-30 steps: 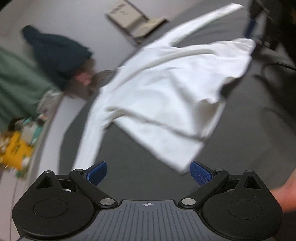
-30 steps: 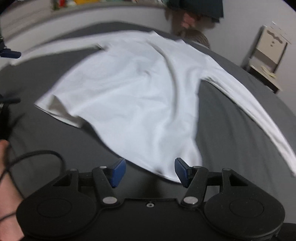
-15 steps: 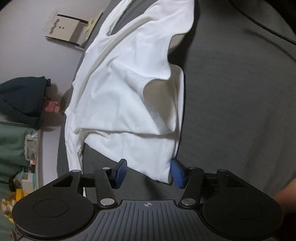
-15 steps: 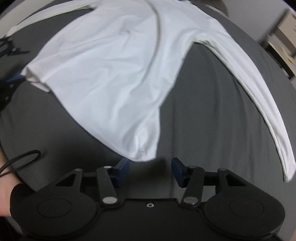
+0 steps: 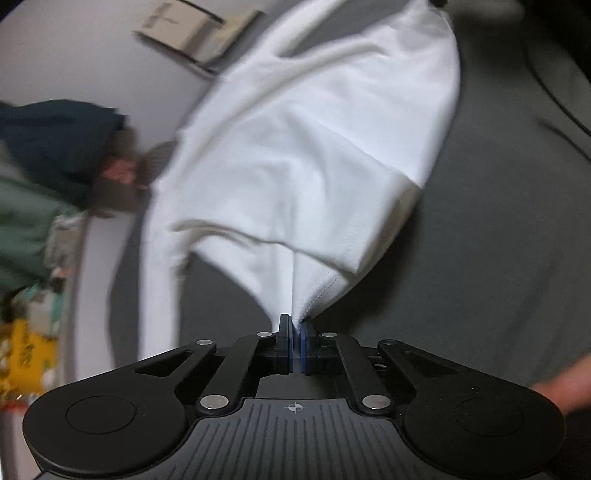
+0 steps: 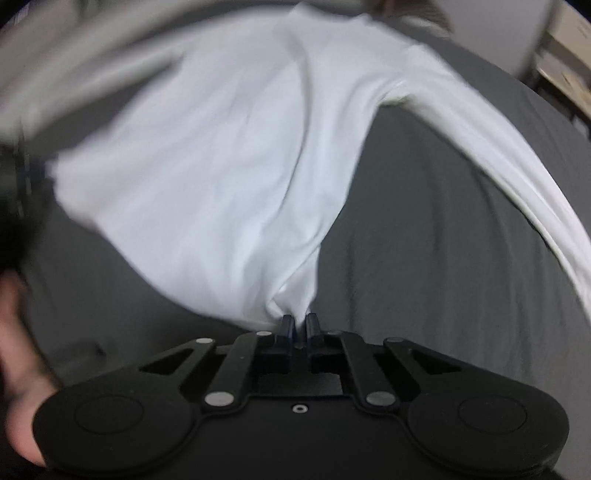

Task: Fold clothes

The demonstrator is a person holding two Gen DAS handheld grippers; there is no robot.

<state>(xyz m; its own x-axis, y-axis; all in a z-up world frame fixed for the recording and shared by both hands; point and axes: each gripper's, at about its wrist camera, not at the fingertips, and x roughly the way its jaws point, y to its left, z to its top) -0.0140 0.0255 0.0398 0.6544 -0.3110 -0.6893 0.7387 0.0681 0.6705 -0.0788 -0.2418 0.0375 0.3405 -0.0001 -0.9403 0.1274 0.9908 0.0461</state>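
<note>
Left wrist view: left gripper (image 5: 296, 334), jaws clamped together on a hem corner of the white shirt (image 5: 306, 147). Cloth fans out from the pinch toward the far side, lifted and creased, one hemmed fold hanging at the right. A sleeve (image 5: 159, 280) trails down the left. Beneath, a grey bed (image 5: 487, 240). Far left, blurred: dark blue and green clothing (image 5: 48, 147), a yellow item (image 5: 26, 354). Far centre, a beige box (image 5: 192, 29) against a pale wall. A cable (image 5: 554, 92) crosses the bed at far right.

Right wrist view: right gripper (image 6: 300, 326), jaws closed on another hem corner of the shirt (image 6: 221, 147). The body spreads far and left; the long sleeve (image 6: 517, 158) sweeps right across the bed (image 6: 424, 240). A hand (image 6: 18, 347) shows at the near left edge. Picture blurred.
</note>
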